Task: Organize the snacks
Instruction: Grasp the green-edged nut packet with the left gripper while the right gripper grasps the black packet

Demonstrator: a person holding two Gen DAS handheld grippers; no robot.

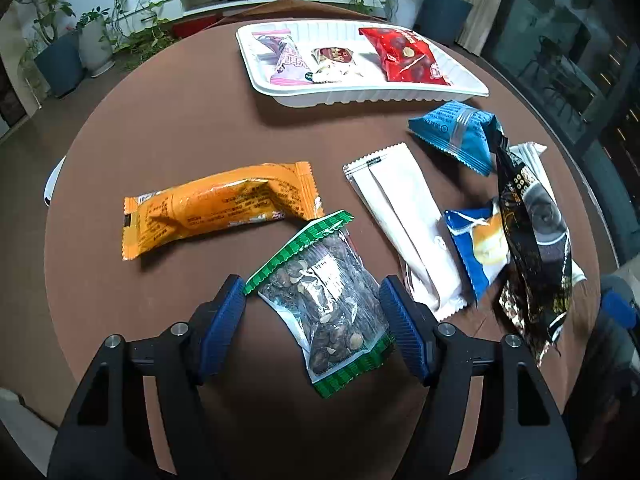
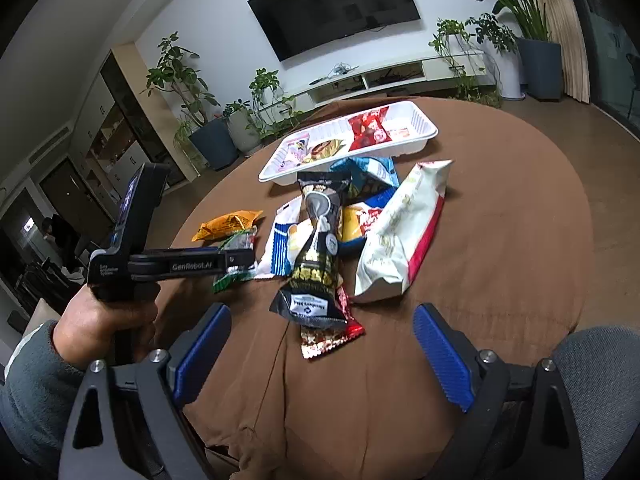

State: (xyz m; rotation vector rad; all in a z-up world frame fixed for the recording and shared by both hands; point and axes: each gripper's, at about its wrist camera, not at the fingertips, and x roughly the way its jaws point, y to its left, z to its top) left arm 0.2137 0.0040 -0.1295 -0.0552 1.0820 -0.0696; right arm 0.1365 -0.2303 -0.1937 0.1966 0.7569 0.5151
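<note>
A clear green-edged packet of nuts (image 1: pixel 324 304) lies on the brown table between the open fingers of my left gripper (image 1: pixel 312 300), which touch neither side. It shows partly behind the left gripper in the right wrist view (image 2: pixel 236 258). A white tray (image 1: pixel 460 90) at the far side holds a purple packet (image 1: pixel 288 60), a small brown one (image 1: pixel 332 62) and a red one (image 1: pixel 408 56). My right gripper (image 2: pixel 322 344) is open and empty, just short of a black snack bag (image 2: pixel 316 264).
An orange packet (image 1: pixel 216 208), a white packet (image 1: pixel 404 224), blue packets (image 1: pixel 456 132) and a black bag (image 1: pixel 532 240) lie loose on the table. A large white and red bag (image 2: pixel 404 232) lies to the right. Plants and a TV stand are beyond.
</note>
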